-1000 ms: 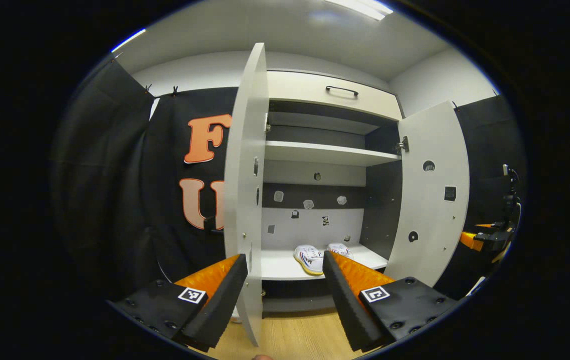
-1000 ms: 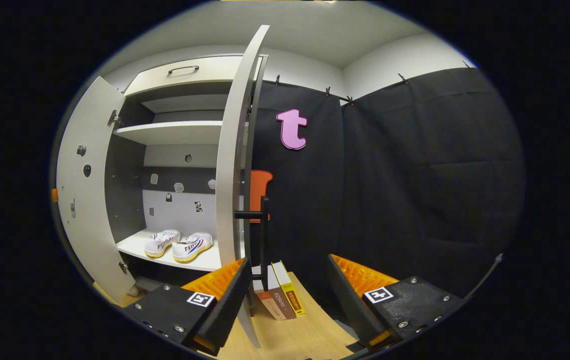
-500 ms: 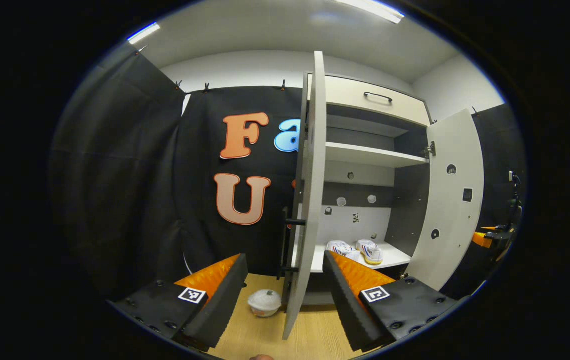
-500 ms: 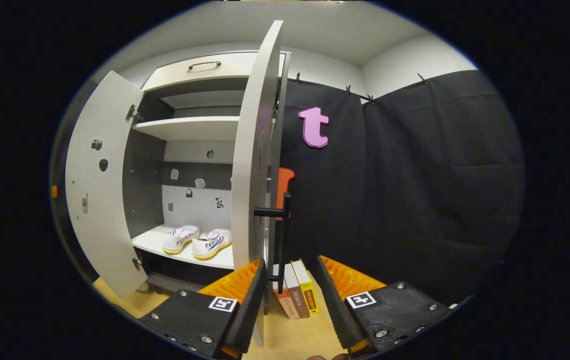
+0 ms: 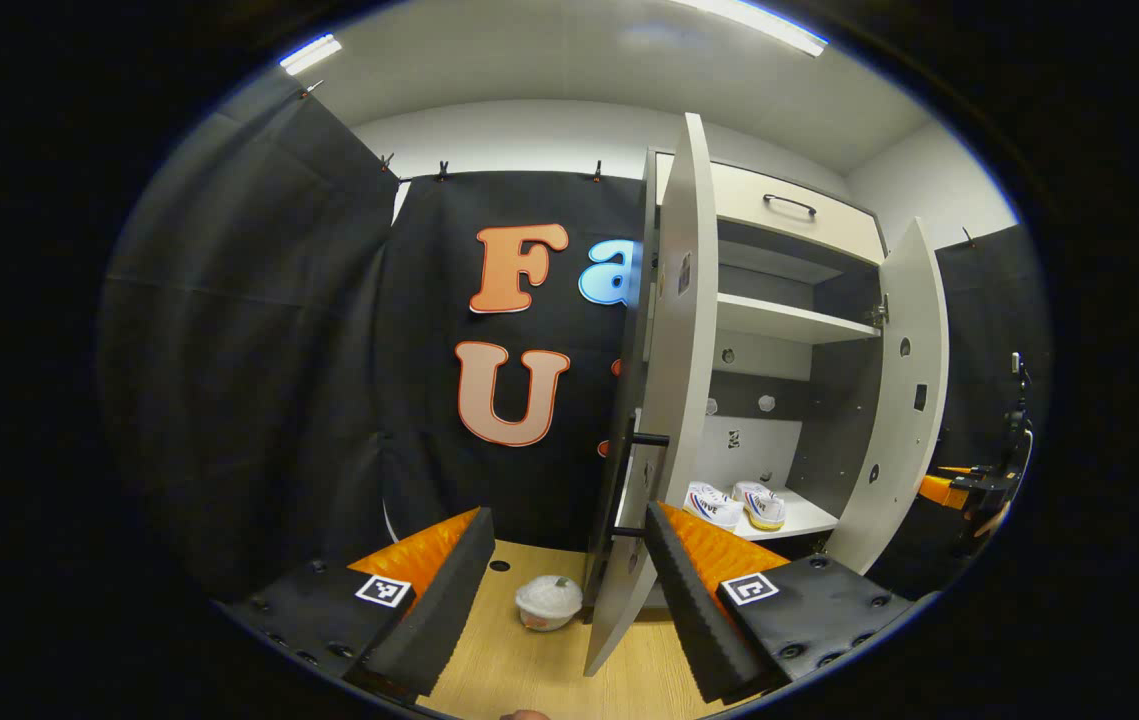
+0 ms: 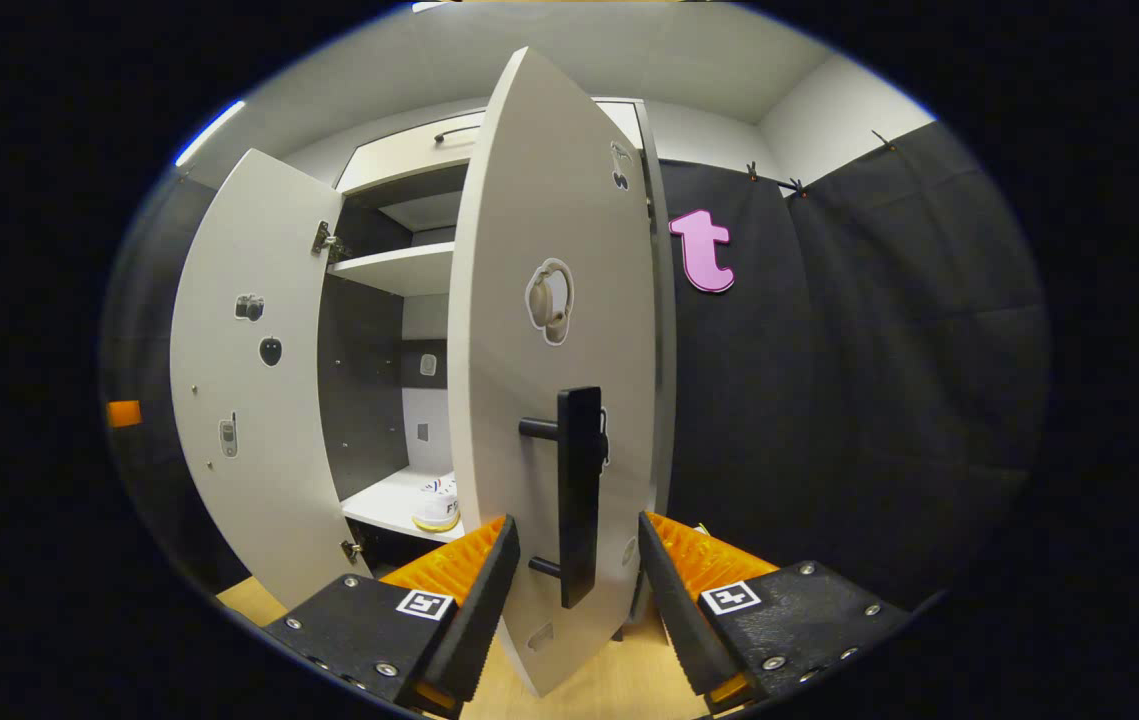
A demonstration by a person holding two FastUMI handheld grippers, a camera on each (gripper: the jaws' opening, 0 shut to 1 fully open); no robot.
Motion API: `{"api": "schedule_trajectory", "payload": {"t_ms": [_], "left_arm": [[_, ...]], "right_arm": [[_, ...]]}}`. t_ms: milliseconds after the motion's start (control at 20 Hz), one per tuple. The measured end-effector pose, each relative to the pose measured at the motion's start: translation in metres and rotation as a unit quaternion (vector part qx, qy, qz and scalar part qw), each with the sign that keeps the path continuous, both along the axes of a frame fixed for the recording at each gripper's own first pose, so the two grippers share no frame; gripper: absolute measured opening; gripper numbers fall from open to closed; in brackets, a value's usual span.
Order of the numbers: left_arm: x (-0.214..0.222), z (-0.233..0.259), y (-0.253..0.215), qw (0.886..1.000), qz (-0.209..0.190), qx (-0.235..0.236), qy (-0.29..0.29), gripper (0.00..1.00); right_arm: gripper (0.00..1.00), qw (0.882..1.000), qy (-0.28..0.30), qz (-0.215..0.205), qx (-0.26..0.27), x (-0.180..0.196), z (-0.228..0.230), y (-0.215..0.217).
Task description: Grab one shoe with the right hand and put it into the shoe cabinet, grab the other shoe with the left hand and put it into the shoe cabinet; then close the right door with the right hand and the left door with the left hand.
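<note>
In the right gripper view the right hand-held gripper (image 6: 577,590) is level and aimed straight at the outer face of the shoe cabinet's right door (image 6: 549,330). Its fingers stand wide apart, one on each side of the door's lower part and of the black bar handle (image 6: 579,490), which rises between them; whether either pad touches the door or the handle cannot be told. The door is part open, swung out from the cabinet. Past its edge one white shoe (image 6: 437,508) rests on the lower shelf (image 6: 384,500), and the left door (image 6: 249,380) stands wide open beyond.

In the left gripper view the left hand-held gripper (image 5: 564,600) is also level and spread wide, holding nothing. The left door (image 5: 664,400) appears nearly edge-on just in front of it, its lower edge between the two fingers, its dark handle (image 5: 641,440) on the far face. Both white shoes (image 5: 734,503) sit side by side on the lower shelf (image 5: 804,515) inside the shoe cabinet (image 5: 789,215), and the right door (image 5: 899,390) is open behind them. A small white lidded bowl (image 5: 549,603) lies on the wooden floor (image 5: 529,670) beside the left door.
</note>
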State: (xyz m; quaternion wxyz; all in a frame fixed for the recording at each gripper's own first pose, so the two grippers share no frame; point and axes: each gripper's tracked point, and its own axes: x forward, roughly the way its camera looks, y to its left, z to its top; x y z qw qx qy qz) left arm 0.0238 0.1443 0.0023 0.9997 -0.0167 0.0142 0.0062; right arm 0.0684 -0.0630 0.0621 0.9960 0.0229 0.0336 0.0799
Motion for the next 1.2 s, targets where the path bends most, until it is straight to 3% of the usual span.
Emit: {"api": "schedule_trajectory", "payload": {"t_ms": [200, 450, 500, 550, 650, 850, 1200], "left_arm": [[0.002, 0.001, 0.011, 1.000, 0.008, -0.001, 0.000, 0.96], [-0.003, -0.007, 0.029, 1.000, 0.029, 0.000, 0.010, 0.97], [-0.005, -0.008, 0.033, 0.999, 0.033, 0.001, 0.011, 0.94], [-0.004, -0.009, 0.035, 0.999, 0.033, 0.002, 0.011, 0.97], [-0.002, -0.014, 0.038, 0.999, 0.032, 0.004, 0.010, 0.96], [0.017, -0.025, 0.029, 1.000, 0.004, 0.014, 0.013, 0.94], [0.056, -0.037, -0.001, 0.998, -0.054, 0.008, 0.022, 0.96]], "right_arm": [[0.79, 0.999, 0.008, 0.035, 0.020, 0.029, -0.008, 0.046], [0.80, 0.999, 0.010, 0.033, 0.012, 0.074, -0.013, 0.099], [0.84, 1.000, 0.009, 0.029, 0.009, 0.079, -0.012, 0.102], [0.76, 1.000, 0.007, 0.026, 0.009, 0.082, -0.012, 0.104], [0.77, 1.000, 0.008, 0.024, 0.018, 0.087, -0.013, 0.106], [0.76, 0.999, 0.010, 0.012, 0.029, 0.103, -0.017, 0.111], [0.77, 1.000, -0.005, -0.016, -0.020, 0.121, -0.019, 0.113]]}}
